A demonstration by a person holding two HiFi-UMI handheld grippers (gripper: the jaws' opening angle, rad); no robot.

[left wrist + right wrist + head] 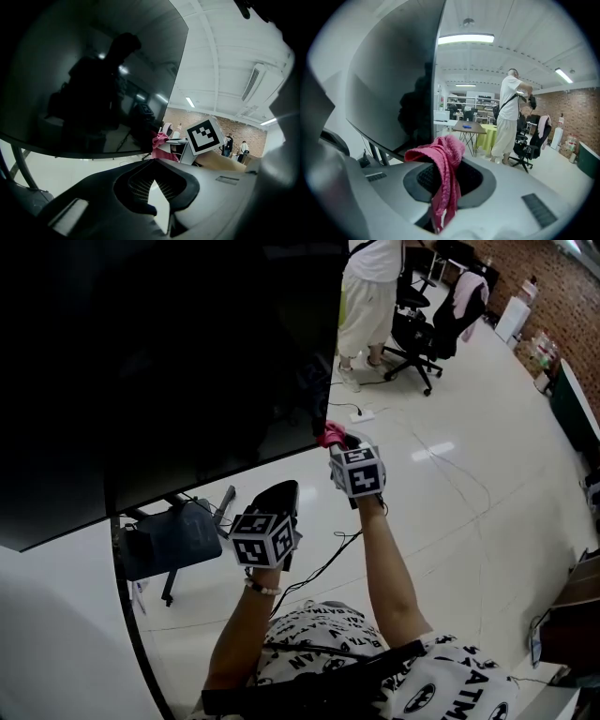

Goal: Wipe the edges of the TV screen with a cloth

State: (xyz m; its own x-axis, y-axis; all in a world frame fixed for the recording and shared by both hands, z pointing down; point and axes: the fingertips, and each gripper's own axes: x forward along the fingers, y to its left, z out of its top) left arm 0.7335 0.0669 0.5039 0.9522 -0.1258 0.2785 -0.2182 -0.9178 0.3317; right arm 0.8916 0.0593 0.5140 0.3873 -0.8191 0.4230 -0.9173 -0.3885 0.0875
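A large dark TV screen fills the upper left of the head view. My right gripper is shut on a pink cloth, held against the screen's lower right corner. In the right gripper view the cloth hangs out from between the jaws, next to the TV's right edge. My left gripper hangs below the TV's bottom edge, shut with nothing in it, its fingertips touching. From there I see the pink cloth and the right gripper's marker cube beside the screen.
The TV stand's dark base rests on the white floor under the screen. A person in white stands behind, near a black office chair. A power strip and cables lie on the floor. A table stands further back.
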